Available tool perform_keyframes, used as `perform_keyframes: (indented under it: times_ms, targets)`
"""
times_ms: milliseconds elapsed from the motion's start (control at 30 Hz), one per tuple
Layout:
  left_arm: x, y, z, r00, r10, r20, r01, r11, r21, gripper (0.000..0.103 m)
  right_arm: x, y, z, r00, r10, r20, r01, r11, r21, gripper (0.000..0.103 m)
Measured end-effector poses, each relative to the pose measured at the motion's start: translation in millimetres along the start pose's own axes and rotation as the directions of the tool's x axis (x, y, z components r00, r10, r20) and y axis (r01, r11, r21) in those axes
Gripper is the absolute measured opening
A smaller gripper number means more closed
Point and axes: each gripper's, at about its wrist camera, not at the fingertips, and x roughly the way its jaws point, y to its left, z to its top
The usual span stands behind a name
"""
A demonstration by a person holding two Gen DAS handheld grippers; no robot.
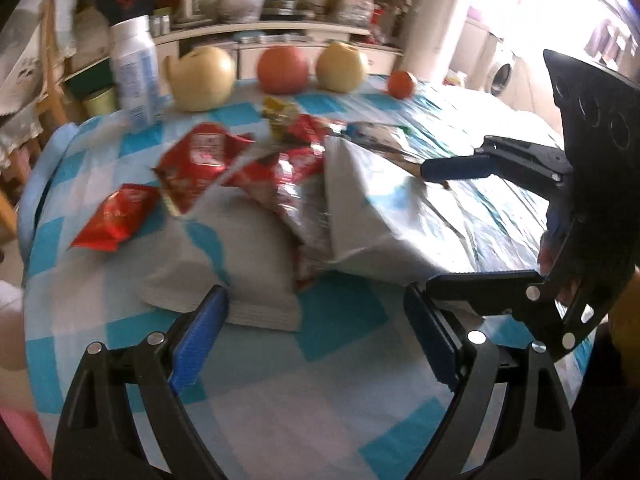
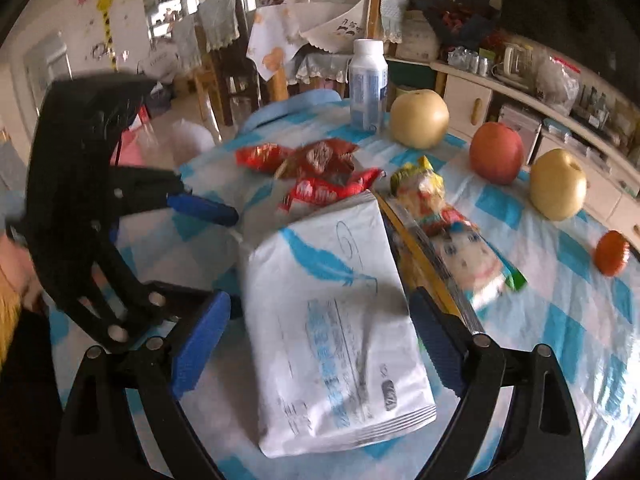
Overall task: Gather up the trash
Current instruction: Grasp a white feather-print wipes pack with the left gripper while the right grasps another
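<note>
A large white bag with blue print (image 2: 340, 316) lies on the checked tablecloth, and in the left wrist view (image 1: 240, 256) it lies crumpled. Red snack wrappers (image 1: 192, 168) (image 2: 320, 168) and a yellow cartoon wrapper (image 2: 440, 220) lie beyond it. My left gripper (image 1: 316, 332) is open just before the bag's near edge, and shows from the side in the right wrist view (image 2: 224, 248). My right gripper (image 2: 320, 336) is open, one finger on each side of the white bag, and shows at the right of the left wrist view (image 1: 424, 232).
Two yellow pears (image 2: 420, 120) (image 2: 558, 190), a red apple (image 2: 496, 152), a small orange (image 2: 612, 254) and a white bottle (image 2: 368, 84) stand at the table's far side. Chairs and cabinets (image 2: 480, 96) surround the table.
</note>
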Motion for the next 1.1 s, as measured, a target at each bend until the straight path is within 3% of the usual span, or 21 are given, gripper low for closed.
perform_keyframes:
  times_ms: [100,233,433,533,733,1033,1100]
  targets:
    - [0,-3,-1,1.0,0.027,-0.008,-0.027,0.999,0.023,0.089,-8,-6,-5,1.0,-0.026,0.008,0.025,0.999,0.032,0.091]
    - [-5,2,6,0.993,0.112,0.031,-0.112,0.994,0.014,0.089,-16,-9,-8,1.0,-0.002,0.02,0.001,0.998,0.055,0.091]
    - [5,18,10,0.976,0.219,0.015,-0.219,0.976,-0.004,0.089,-5,-1,-14,0.999,0.008,-0.039,-0.007,0.999,0.032,0.091]
    - [11,18,12,0.967,0.255,0.019,-0.255,0.967,0.016,0.089,4,5,-14,0.998,-0.029,-0.06,0.029,1.0,-0.002,0.091]
    - [21,26,18,0.967,0.251,0.028,-0.251,0.968,-0.024,0.095,12,6,-13,0.997,-0.051,-0.065,0.051,0.999,-0.011,0.091]
    - [31,34,25,0.974,0.229,-0.001,-0.228,0.969,-0.099,0.098,18,-3,-9,0.998,-0.021,-0.056,0.024,0.998,0.052,0.091]
    - [33,34,25,0.978,0.207,-0.009,-0.206,0.972,-0.114,0.097,19,-6,-8,0.998,-0.031,-0.059,0.035,0.997,0.066,0.085]
